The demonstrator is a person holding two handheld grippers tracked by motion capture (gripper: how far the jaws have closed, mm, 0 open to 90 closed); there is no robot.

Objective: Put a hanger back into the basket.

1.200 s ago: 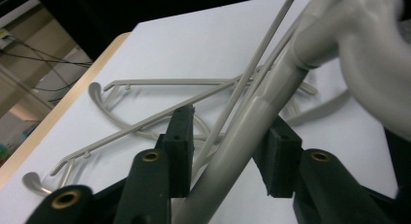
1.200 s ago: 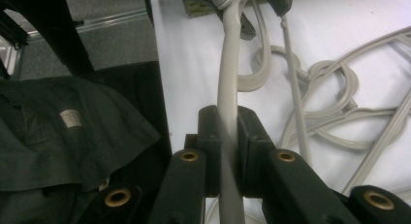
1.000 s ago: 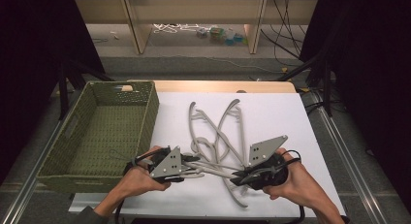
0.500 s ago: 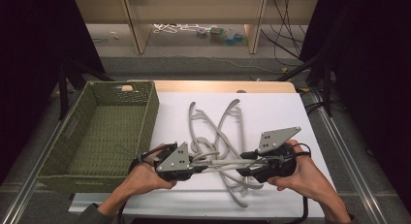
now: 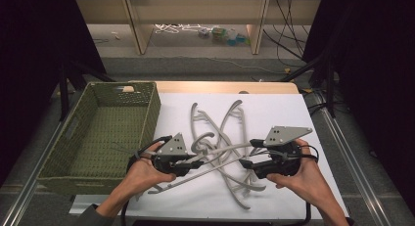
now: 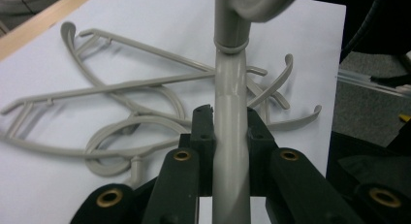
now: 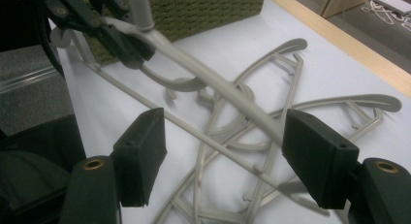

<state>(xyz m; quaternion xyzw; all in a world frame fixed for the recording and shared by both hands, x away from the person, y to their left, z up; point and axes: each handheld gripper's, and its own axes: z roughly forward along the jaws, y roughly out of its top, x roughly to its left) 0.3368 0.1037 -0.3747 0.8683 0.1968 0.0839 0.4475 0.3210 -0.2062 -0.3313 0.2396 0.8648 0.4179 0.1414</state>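
Observation:
My left gripper (image 5: 193, 161) (image 6: 230, 122) is shut on the thick arm of a grey plastic hanger (image 5: 225, 149) (image 6: 230, 88), near its hook. That hanger (image 7: 208, 83) stretches from the left gripper across to my right gripper (image 5: 248, 153) (image 7: 228, 141). The right jaws have just been opening and now stand wide. The hanger's far end lies between them, close to the right pad (image 7: 315, 151), and is not pinched. Under it, several more grey hangers (image 5: 215, 123) lie tangled on the white tabletop (image 5: 274, 108).
A woven green basket (image 5: 154, 108) (image 7: 208, 6) stands at the table's left, close beside my left hand. A wooden strip (image 5: 220, 86) runs along the table's far edge. Shelves with cables sit on the floor beyond.
The right jaws have spread apart and let go of the hanger arm they were closed on. The left gripper keeps its grip, and both hands have barely shifted.

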